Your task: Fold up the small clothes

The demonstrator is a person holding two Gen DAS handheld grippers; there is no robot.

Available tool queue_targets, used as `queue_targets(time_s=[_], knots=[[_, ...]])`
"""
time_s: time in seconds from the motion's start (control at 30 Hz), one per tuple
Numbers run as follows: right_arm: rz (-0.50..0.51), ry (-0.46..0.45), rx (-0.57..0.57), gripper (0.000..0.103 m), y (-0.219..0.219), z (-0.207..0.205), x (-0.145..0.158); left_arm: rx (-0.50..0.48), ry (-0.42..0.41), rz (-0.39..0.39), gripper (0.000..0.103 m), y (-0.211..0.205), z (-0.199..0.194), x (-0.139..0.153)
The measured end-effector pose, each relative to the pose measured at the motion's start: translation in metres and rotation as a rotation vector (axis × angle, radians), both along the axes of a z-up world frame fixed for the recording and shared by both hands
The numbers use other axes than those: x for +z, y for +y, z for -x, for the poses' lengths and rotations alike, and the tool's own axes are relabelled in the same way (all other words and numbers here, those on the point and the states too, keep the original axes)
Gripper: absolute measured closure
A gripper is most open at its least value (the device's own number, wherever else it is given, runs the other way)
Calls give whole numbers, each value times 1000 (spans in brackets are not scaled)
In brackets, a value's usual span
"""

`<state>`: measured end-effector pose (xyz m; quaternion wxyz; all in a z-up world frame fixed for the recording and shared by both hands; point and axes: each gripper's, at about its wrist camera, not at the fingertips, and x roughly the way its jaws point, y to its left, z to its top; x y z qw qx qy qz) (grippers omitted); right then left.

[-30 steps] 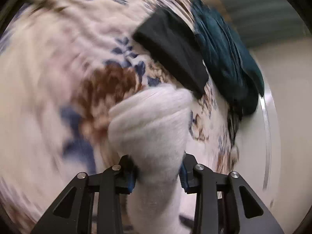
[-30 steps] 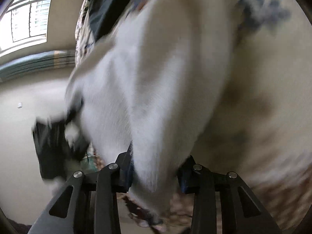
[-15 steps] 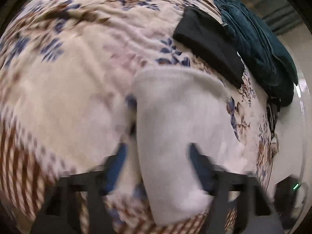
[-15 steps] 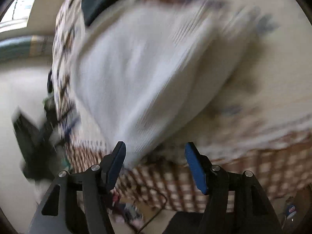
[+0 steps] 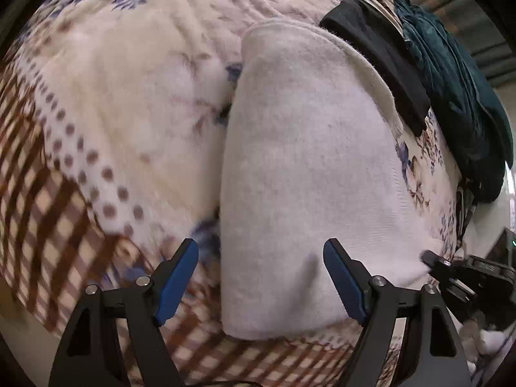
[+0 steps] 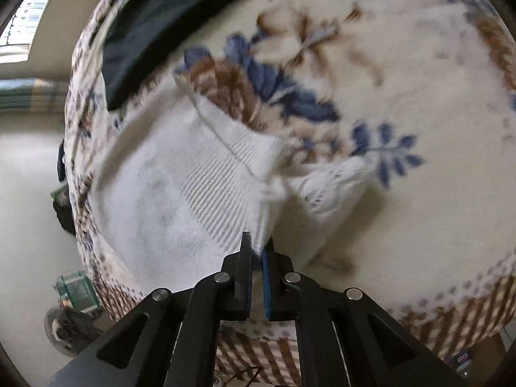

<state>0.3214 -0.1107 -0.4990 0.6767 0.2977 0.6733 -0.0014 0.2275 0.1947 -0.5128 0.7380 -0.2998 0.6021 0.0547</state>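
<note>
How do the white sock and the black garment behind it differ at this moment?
The white sock lies nearest the grippers, with the right gripper shut on its edge; the black garment lies farther back, touched by neither gripper. The sock is pale, ribbed knit, while the garment is dark and plain. The open left gripper hovers over the sock, not over the garment. Both rest on the floral blanket.
</note>
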Motion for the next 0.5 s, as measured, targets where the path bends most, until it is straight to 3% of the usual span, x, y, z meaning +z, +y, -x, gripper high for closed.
queue_targets(time_s=[0.07,0.13,0.23,0.33,0.4,0.5], knots=[[26,-13,2,99,-11,3,14,18,-4,-12,24,-6,3,3],[55,46,79,98,-25,0,4,21,0,-45,24,-11,1,0],[-4,191,207,97,-21,-12,-32,53,11,-52,24,-13,-5,-6],[25,87,280,91,-25,-32,-7,67,-19,-65,24,-7,-13,3],[63,-19,337,70,-18,-52,20,67,-49,-90,24,-1,-18,12],[90,-105,467,64,17,-88,37,89,-89,-118,24,14,-40,18]])
